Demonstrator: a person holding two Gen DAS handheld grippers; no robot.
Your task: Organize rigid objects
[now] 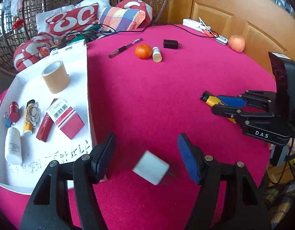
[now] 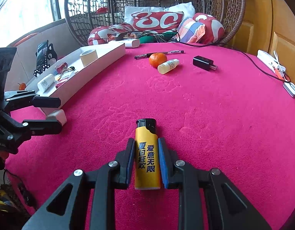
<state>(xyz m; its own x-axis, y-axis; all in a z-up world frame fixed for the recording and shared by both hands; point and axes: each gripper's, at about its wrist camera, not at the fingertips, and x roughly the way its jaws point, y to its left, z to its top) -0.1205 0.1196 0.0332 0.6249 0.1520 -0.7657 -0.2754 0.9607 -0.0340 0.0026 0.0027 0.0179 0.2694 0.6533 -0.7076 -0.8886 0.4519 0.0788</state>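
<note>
The round surface covered in magenta-pink cloth [image 1: 166, 99] carries everything, and the shallow white cardboard tray [image 1: 88, 95] at its left edge already holds a roll of tan tape [image 1: 55, 76], a red and white carton [image 1: 66, 117], a white bottle [image 1: 13, 147] and other small items. The left tool [image 1: 147, 160] is released, its jaws standing wide on either side of a white cube-shaped plug adapter [image 1: 151, 167] that lies near the front edge, just beside the tray's near corner, with no pad touching it. The risk here, as I judge it, is that the tool closes off-centre or catches the adapter's prongs, so the smooth cube twists, squirts out and slides toward the front edge; one finger also sits close to the tray wall and could nudge or tip it. The right tool [image 2: 145, 163] is clenched on a yellow lighter with a black cap [image 2: 147, 153], which is low over the cloth toward the right side. Held only along its narrow sides, the slick lighter may pivot or slip during a carry to the tray, and both tools heading there together could collide.
</note>
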